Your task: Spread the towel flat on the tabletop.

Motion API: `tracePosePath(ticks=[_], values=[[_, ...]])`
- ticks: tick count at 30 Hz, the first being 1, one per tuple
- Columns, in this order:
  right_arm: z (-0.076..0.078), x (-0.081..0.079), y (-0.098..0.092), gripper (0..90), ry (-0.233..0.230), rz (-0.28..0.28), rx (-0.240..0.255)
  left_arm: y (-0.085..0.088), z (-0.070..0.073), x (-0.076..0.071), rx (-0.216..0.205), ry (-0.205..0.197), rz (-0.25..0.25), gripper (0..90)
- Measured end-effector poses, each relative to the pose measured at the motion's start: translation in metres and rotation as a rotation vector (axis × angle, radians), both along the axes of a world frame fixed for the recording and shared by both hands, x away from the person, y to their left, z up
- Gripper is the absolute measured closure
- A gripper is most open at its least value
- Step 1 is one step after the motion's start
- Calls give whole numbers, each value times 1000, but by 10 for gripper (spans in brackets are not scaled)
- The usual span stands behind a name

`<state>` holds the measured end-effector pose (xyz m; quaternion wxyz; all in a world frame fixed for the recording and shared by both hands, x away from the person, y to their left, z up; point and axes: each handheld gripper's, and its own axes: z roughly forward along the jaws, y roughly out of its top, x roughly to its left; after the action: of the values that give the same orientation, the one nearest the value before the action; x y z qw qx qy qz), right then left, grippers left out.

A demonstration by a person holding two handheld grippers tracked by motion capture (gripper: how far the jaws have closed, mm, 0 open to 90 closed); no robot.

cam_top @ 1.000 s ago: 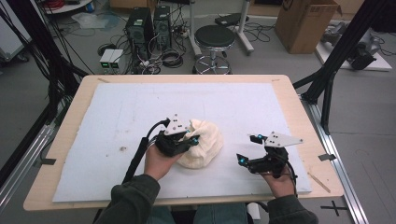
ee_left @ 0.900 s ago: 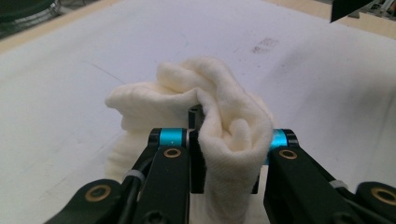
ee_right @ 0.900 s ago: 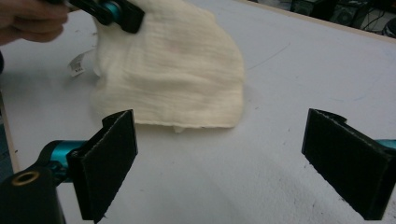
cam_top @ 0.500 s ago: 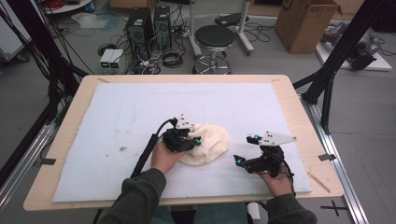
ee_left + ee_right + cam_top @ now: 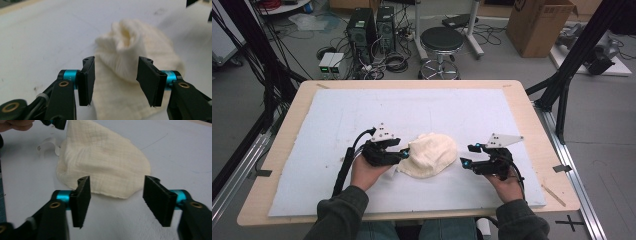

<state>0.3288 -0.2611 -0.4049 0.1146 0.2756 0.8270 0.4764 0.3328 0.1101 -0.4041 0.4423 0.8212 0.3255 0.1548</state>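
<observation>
The left claw has just been opening; its jaws stand apart around a bunched fold of the cream cloth, pads off it. The right claw, jaws narrowing with nothing between them, waits just beside the cloth's other edge on the tabletop.

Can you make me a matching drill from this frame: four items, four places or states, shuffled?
Items:
1. cream cloth
2. left gripper
3. right gripper
4. black stool

Places or states:
A. on the floor beyond the table's far edge
B. open, short of the cloth's near edge, touching nothing
C. bunched in a heap on the white mat
D. open, its fingers either side of a raised fold of the cloth

Pairs: 1-C, 2-D, 3-B, 4-A
</observation>
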Motion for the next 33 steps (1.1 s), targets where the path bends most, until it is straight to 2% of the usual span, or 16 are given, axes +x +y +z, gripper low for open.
tracePosePath(ticks=[5, 9, 11, 13, 15, 17, 18, 19, 20, 21, 28, 30, 33], values=[[-7, 19, 8, 579, 43, 18, -26, 2, -20, 1, 54, 68, -41, 590], [-18, 31, 15, 624, 91, 26, -82, 0, -31, 8, 113, 142, -59, 583], [-21, 35, 17, 629, 115, 22, -86, 0, -32, 8, 108, 126, -49, 562], [-24, 39, 20, 639, 122, 30, -97, -1, -32, 8, 125, 116, -46, 583], [-26, 43, 24, 651, 132, 36, -108, -1, -32, 8, 147, 95, -36, 662], [-30, 48, 29, 674, 149, 40, -129, -1, -32, 8, 151, 92, -33, 705], [-33, 50, 34, 715, 164, 43, -160, -1, -32, 7, 151, 91, -34, 735], [-33, 50, 34, 715, 164, 43, -160, -1, -32, 7, 156, 88, -35, 735], [-33, 50, 36, 772, 143, 34, -186, -2, -32, 7, 157, 86, -33, 754], [-32, 50, 37, 792, 136, 31, -193, -2, -32, 7, 160, 86, -33, 761], [-32, 51, 35, 872, 158, 21, -181, -5, -36, -1, 153, 42, -32, 856], [-31, 50, 35, 878, 155, 29, -181, -5, -35, -1, 160, 39, -31, 880], [-28, 48, 34, 880, 155, 38, -179, -3, -33, -2, 143, 44, -24, 883]])
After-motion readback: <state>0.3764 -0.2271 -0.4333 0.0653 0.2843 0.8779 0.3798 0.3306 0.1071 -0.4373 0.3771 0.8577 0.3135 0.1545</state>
